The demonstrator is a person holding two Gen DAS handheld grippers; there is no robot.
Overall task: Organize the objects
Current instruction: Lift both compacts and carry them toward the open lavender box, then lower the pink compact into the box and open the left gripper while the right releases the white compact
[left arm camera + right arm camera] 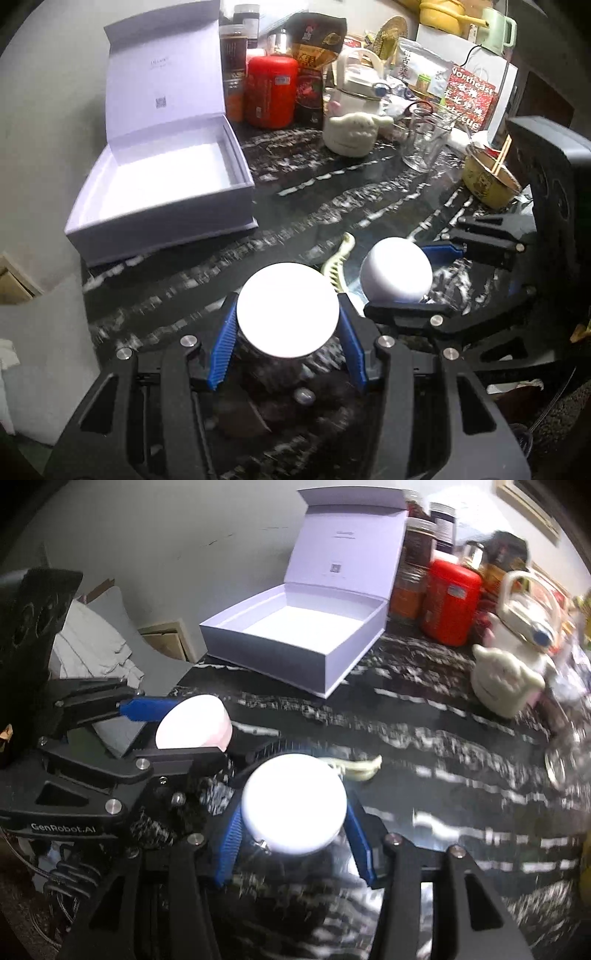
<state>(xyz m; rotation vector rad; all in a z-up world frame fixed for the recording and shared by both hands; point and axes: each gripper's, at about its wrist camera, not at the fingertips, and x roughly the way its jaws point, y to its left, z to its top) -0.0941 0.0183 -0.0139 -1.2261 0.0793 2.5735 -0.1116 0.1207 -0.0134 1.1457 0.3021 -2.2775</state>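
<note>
White lids top two jars, and each claw grips one; the left claw (287, 328) is closed on the first jar (287, 317) with a flat round lid; the right claw (293, 819) is closed on the second jar (293, 808) with a rounder lid; blue pads press on both sides of each jar; both jars seem lifted off the dark shiny surface (369, 192), near the open box (162, 177) but not over it; the box is pale purple and nothing is inside it, so the sorting looks just begun; the jars likely go in the box next, though that is a guess; a pale hair clip (338, 258) lies on the surface, farther from the box than the jars.
</note>
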